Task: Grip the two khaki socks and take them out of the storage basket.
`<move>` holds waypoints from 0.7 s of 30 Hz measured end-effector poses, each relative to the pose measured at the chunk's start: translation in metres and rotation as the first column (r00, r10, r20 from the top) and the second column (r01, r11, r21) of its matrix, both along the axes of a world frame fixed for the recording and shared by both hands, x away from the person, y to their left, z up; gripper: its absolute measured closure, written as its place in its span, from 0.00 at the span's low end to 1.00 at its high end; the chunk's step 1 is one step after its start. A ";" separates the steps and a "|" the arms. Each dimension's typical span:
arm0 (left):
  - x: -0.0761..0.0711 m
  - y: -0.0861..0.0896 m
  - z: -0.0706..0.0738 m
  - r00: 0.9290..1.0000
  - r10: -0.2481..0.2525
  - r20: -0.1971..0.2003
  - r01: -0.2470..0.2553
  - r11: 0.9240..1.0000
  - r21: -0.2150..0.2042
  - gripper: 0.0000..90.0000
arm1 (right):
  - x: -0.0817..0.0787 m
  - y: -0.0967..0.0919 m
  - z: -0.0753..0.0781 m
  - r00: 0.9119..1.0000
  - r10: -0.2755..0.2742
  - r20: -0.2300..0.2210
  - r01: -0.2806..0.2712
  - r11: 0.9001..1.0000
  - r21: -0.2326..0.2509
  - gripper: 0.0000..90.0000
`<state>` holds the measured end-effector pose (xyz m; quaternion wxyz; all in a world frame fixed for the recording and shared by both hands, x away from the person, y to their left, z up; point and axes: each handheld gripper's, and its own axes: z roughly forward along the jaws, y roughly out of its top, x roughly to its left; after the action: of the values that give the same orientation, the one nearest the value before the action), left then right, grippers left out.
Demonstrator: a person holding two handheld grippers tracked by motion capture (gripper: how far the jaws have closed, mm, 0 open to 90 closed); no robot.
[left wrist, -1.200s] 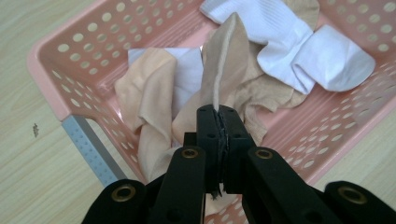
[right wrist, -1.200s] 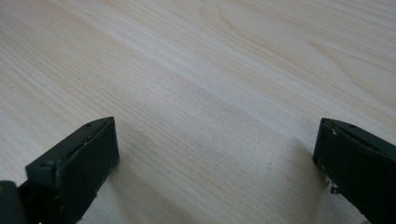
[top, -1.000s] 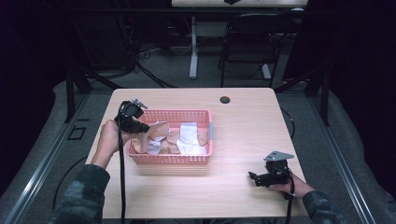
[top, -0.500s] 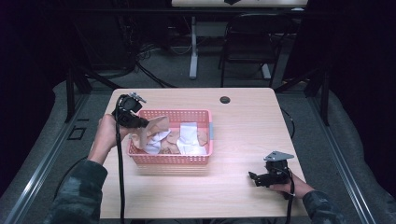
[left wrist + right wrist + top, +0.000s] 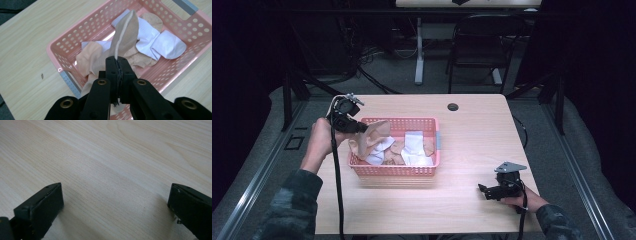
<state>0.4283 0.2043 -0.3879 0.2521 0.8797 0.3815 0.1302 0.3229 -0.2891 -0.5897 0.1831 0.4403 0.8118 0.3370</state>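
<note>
The left claw [image 5: 117, 75] is clamped tight on a beige sock [image 5: 125, 35], which rises from its jaws above the pink basket [image 5: 394, 170] of socks. The right claw [image 5: 486, 190] rests wide apart and empty on the bench [image 5: 112, 157], well away from the basket.

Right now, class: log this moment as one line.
left gripper: shut on beige sock | above pink basket | right gripper: open, over table

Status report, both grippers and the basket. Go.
Left gripper shut on tan sock, lifting it over pink basket. Right gripper open, idle on table. Nothing in the way.
</note>
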 end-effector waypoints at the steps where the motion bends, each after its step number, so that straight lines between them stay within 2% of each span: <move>1: 0.000 0.000 0.001 1.000 0.001 0.003 -0.001 1.000 0.000 0.98 | 0.000 0.000 0.000 1.000 0.000 0.000 0.000 1.000 0.001 0.00; 10: -0.001 0.009 0.015 0.999 0.024 0.032 -0.024 1.000 -0.001 0.98 | 0.000 0.000 0.000 1.000 0.000 0.000 0.000 1.000 0.000 0.00; 21: -0.006 0.031 0.025 0.996 0.072 0.049 -0.071 0.997 -0.008 0.98 | 0.000 0.000 0.000 1.000 0.000 0.000 0.000 1.000 0.000 0.00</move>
<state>0.4223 0.2357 -0.3630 0.2593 0.8613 0.4067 0.1596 0.3229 -0.2891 -0.5897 0.1832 0.4401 0.8118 0.3372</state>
